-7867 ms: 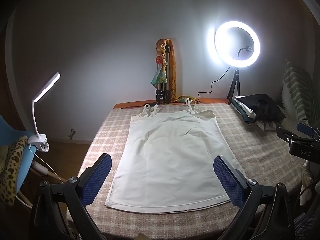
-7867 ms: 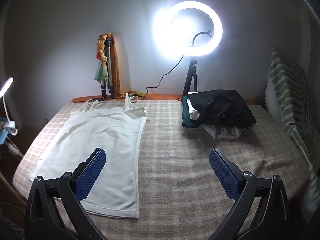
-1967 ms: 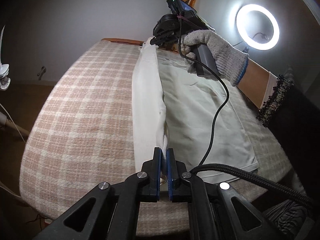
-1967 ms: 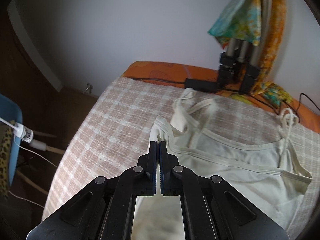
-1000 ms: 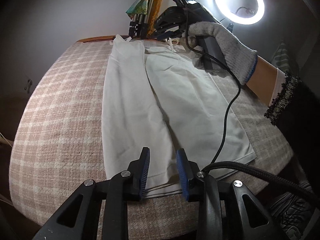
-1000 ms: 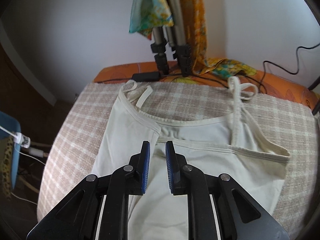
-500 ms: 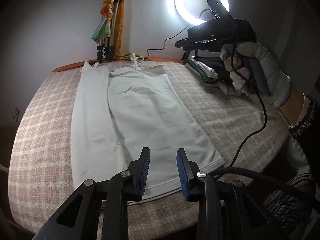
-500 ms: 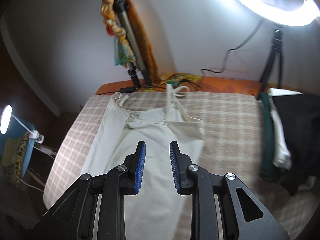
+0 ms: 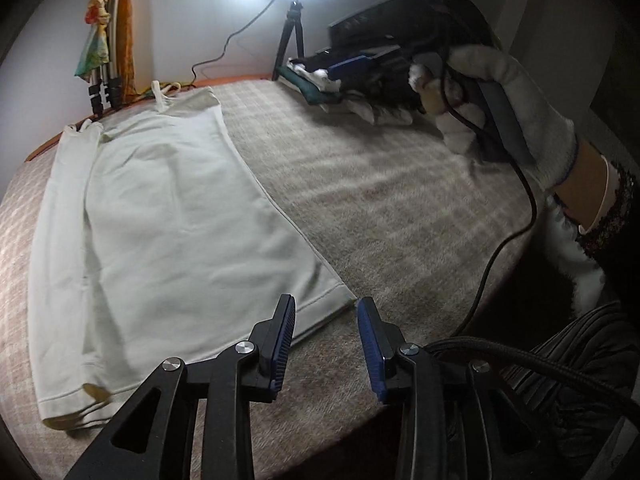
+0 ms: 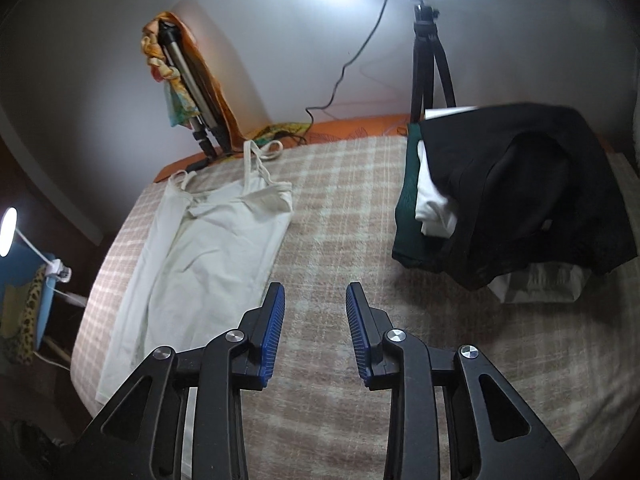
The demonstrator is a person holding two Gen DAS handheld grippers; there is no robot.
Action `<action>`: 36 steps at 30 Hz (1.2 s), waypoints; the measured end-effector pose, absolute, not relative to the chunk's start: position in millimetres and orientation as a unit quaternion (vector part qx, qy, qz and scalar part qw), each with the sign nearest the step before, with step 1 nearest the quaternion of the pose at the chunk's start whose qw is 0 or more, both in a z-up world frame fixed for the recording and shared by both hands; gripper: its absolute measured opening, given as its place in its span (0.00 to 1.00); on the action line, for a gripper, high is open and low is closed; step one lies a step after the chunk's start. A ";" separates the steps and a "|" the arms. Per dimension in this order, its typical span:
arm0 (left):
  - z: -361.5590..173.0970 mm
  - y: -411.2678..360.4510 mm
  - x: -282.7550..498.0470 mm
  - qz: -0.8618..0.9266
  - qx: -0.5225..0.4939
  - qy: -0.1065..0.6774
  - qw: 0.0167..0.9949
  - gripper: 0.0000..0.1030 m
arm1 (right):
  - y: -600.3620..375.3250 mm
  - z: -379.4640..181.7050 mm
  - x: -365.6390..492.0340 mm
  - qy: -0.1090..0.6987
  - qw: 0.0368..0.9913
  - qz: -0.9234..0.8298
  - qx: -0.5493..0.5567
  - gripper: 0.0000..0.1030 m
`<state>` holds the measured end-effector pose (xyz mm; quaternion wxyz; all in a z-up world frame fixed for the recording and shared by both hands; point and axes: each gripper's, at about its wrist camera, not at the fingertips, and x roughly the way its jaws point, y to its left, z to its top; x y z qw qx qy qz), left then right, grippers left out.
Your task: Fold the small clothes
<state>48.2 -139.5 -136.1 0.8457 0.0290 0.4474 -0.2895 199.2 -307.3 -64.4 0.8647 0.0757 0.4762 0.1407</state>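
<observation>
Both tongs, left tongs (image 9: 326,344) and right tongs (image 10: 314,332), have just been opening and are standing spread, empty. Only the left wrist view is showing the gloved hand (image 9: 500,104); the right wrist view is showing the camisole (image 10: 208,256) straps.

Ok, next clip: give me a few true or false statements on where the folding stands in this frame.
1. One long side of the white top is folded over onto it. True.
2. The left gripper is clamped on the hem. False: its jaws stand apart with nothing between them, above the near hem corner.
3. The right gripper holds a strap. False: it is open and empty, over the checked blanket.
4. A pile of clothes lies to the right of the top. True.
</observation>
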 end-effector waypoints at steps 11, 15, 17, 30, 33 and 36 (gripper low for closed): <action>-162.0 -159.9 67.8 -0.280 0.041 0.470 0.836 0.32 | -282.2 -118.6 247.6 0.498 0.850 0.158 0.071 0.35; -162.8 -168.9 68.6 -0.278 0.060 0.464 0.839 0.32 | -274.4 -129.4 264.1 0.496 0.850 0.159 0.081 0.39; -163.9 -172.7 69.4 -0.273 0.070 0.461 0.841 0.30 | -270.2 -134.8 271.0 0.497 0.848 0.163 0.085 0.40; -163.6 -160.6 78.2 -0.272 0.031 0.463 0.843 0.04 | -245.1 -153.7 311.7 0.499 0.840 0.176 0.121 0.43; -160.6 -154.4 78.8 -0.270 0.019 0.462 0.845 0.03 | -237.0 -155.9 321.5 0.496 0.839 0.184 0.127 0.42; -157.0 -143.9 77.0 -0.268 0.001 0.461 0.846 0.03 | -225.0 -160.2 328.3 0.504 0.837 0.182 0.111 0.11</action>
